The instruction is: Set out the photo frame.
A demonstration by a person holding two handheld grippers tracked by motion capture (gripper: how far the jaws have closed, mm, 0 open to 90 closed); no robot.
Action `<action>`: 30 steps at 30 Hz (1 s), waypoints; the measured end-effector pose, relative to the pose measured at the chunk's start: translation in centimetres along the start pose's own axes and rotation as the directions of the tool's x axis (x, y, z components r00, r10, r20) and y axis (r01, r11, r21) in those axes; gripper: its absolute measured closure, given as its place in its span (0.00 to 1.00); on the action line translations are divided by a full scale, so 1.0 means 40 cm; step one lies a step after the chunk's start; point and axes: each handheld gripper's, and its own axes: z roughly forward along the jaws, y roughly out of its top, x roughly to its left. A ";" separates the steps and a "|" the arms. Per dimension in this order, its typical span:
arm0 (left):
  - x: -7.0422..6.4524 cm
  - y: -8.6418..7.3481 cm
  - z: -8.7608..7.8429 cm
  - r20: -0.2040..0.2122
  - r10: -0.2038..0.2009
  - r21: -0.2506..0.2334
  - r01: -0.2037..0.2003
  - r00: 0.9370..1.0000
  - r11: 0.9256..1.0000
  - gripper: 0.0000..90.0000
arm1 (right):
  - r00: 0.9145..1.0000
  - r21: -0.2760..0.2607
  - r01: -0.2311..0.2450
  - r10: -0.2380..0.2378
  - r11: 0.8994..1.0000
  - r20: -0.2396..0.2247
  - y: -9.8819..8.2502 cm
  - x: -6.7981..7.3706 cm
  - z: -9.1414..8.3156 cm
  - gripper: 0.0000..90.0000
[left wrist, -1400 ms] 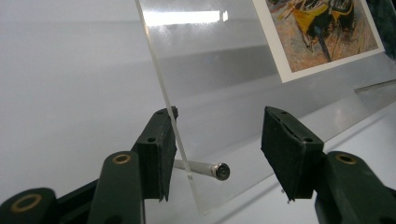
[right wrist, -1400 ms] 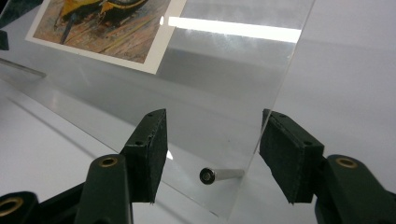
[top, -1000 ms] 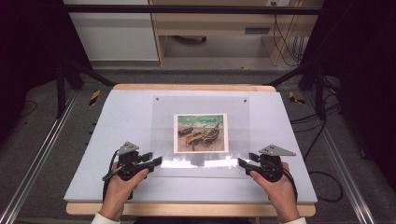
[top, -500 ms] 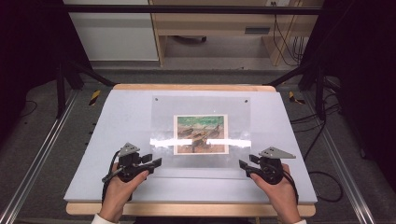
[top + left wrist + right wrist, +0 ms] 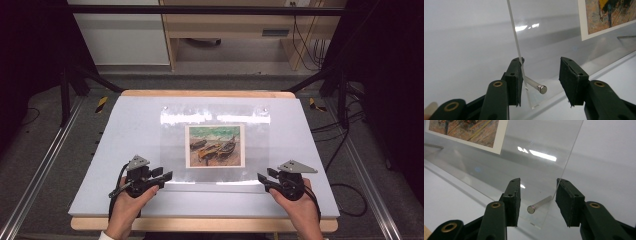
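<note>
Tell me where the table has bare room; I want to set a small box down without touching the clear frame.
Bare table lies left of the clear frame, right of it, and in a thin strip beyond its far edge. The near edge is crowded: left tongs and right tongs sit at the frame's near corners.

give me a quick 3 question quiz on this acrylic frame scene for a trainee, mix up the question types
1. True or false: the left gripper is clamped shut on the clear sheet.
2. What lies between each gripper's jaws in the gripper views? A) a metal pin B) a pencil C) a rope
3. Fill in: the print behind the sheet shows painted ____.

Key:
1. False. Its jaws are apart; the sheet's edge lies against one jaw.
2. A. A metal pin pokes from the sheet's corner; the right gripper frames another pin.
3. Boats.
</note>
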 end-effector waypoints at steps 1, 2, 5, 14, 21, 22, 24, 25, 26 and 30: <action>0.001 -0.001 -0.001 -0.001 0.004 0.001 -0.004 1.000 1.000 0.60 | 1.000 0.000 -0.004 0.004 1.000 -0.001 -0.001 0.000 -0.001 0.63; 0.000 -0.002 -0.002 0.000 0.003 0.002 -0.003 1.000 1.000 0.60 | 1.000 -0.001 0.002 -0.002 1.000 0.000 -0.002 0.000 -0.001 0.63; -0.001 -0.005 -0.004 -0.003 0.007 0.005 -0.007 1.000 1.000 0.61 | 1.000 -0.001 0.003 -0.003 1.000 0.003 -0.005 0.001 -0.004 0.65; -0.005 -0.012 -0.007 -0.011 0.011 0.010 -0.010 1.000 1.000 0.64 | 1.000 0.003 0.005 -0.005 1.000 0.006 -0.013 0.003 -0.010 0.68; -0.007 -0.020 -0.010 -0.014 0.022 0.012 -0.022 1.000 1.000 0.65 | 1.000 0.005 0.004 -0.004 1.000 0.006 -0.019 0.004 -0.014 0.71; -0.008 -0.021 -0.010 -0.016 0.022 0.013 -0.022 1.000 1.000 0.65 | 1.000 0.006 0.000 0.000 1.000 0.006 -0.020 0.004 -0.014 0.71; -0.009 -0.023 -0.011 -0.020 0.027 0.015 -0.026 0.999 1.000 0.65 | 1.000 0.009 -0.008 0.008 1.000 0.004 -0.021 0.004 -0.015 0.72; -0.010 -0.024 -0.011 -0.021 0.028 0.017 -0.027 0.999 0.999 0.65 | 1.000 0.009 -0.010 0.010 1.000 0.002 -0.022 0.004 -0.016 0.72; -0.010 -0.025 -0.011 -0.021 0.030 0.018 -0.030 0.999 0.999 0.65 | 1.000 0.008 -0.007 0.007 1.000 0.002 -0.022 0.003 -0.016 0.73; -0.010 -0.027 -0.013 -0.017 0.039 0.030 -0.039 0.999 0.999 0.65 | 1.000 0.013 -0.008 0.008 1.000 0.001 -0.026 0.004 -0.018 0.74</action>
